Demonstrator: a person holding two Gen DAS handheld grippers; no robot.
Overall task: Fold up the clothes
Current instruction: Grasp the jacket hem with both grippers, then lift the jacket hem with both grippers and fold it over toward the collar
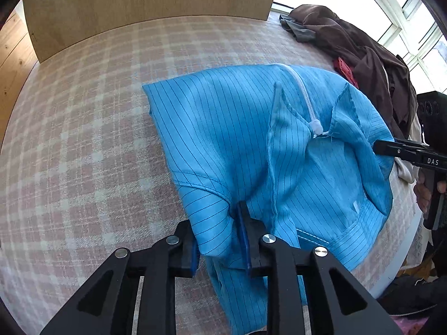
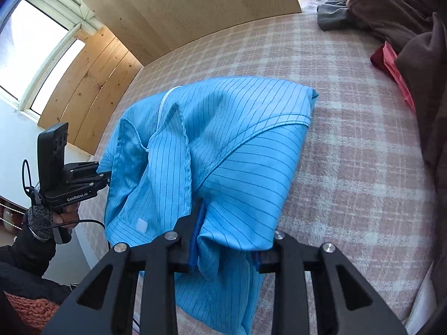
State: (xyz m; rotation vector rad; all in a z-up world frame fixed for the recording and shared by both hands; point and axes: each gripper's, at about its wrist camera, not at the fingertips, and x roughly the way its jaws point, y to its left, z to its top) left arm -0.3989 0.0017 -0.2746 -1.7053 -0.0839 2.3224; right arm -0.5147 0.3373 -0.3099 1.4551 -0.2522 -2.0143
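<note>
With both your left gripper [image 1: 220, 240] and right gripper [image 2: 226, 247] pinching bunched cloth of the blue striped jacket [image 1: 251, 145], keep equal tension while folding so its zip [image 1: 300, 92] stays straight

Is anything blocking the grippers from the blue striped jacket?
No. Both the left gripper and the right gripper already pinch the blue pinstriped zip jacket. The brown clothes pile lies off to the side.
</note>
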